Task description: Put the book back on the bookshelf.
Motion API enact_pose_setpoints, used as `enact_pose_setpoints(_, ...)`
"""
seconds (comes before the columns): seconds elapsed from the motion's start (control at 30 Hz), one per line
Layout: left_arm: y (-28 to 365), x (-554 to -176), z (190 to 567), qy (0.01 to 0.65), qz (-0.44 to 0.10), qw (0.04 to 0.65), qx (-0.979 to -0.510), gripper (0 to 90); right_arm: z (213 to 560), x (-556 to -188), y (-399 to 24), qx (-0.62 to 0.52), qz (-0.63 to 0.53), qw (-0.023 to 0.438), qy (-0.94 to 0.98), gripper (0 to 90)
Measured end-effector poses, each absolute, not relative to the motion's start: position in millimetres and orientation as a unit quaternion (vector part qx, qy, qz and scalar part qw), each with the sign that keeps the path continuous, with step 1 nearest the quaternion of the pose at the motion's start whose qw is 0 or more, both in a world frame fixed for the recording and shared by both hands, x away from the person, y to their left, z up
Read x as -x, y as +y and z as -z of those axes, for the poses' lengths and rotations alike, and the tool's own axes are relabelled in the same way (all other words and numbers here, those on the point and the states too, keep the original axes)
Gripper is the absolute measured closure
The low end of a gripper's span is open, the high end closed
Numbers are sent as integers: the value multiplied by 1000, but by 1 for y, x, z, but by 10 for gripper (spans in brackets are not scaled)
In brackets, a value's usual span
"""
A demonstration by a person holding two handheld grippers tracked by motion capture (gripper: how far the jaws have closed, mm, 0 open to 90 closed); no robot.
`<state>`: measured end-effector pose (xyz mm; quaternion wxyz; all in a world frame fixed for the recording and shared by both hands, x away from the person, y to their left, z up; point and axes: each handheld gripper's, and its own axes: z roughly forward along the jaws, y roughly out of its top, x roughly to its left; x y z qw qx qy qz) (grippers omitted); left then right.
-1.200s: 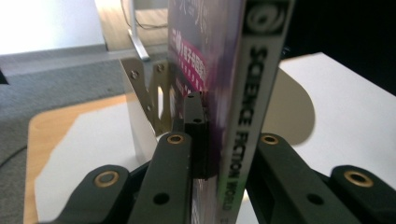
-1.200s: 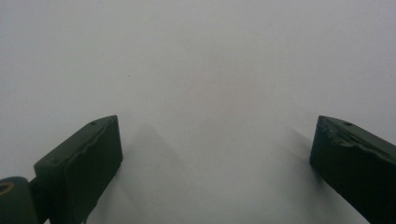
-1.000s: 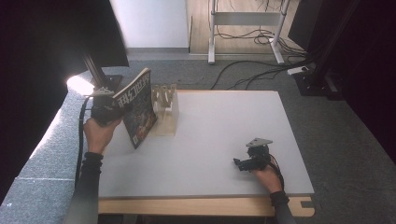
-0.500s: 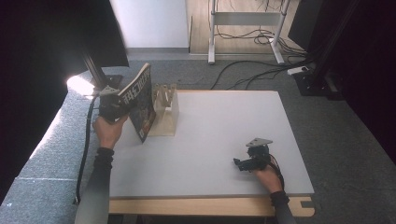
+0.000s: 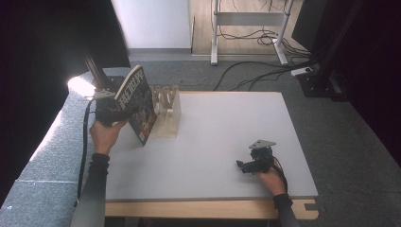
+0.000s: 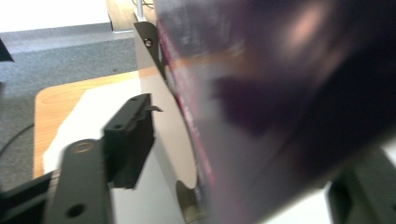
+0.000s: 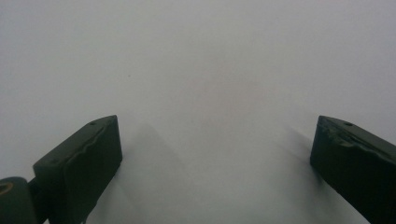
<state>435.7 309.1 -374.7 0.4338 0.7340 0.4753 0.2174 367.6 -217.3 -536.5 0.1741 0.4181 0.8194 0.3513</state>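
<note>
Two grippers were in your hands at the pale grey, matt-topped table (image 5: 222,137) with its light wooden edge. Your left gripper (image 5: 120,112) was at the glossy, dark-covered magazine (image 5: 139,106), which stood tilted on its lower edge at the table's far left, leaning toward the pale wooden slotted rack (image 5: 168,113) just beside it. In the left gripper view the magazine's slick, blurred purple-black cover (image 6: 289,93) filled the space between the black fingers (image 6: 128,137), and those fingers had just been opening: the left one stood clear of the paper with a gap showing, so the pads no longer pressed on it. The rack's thin, flat wooden divider with a rounded notch (image 6: 180,154) stood just behind the magazine.

Your right gripper (image 5: 246,165) rested low over the table's near right part, well apart from the magazine. Its blocky, matt black fingers (image 7: 84,158) stood wide apart, with nothing between them but smooth grey tabletop.
</note>
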Motion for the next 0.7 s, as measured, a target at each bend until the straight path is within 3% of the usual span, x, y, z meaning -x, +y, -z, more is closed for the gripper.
enact_pose_setpoints(0.13, 311, -431, 372, 472, -225, 431, -735, 142, 536, -368, -217, -418, -351, 174, 819, 15)
enact_pose_setpoints(0.7, 326, -389, 365, 443, -215, 430, -756, 0, 536, -368, -217, -419, -351, 174, 819, 15)
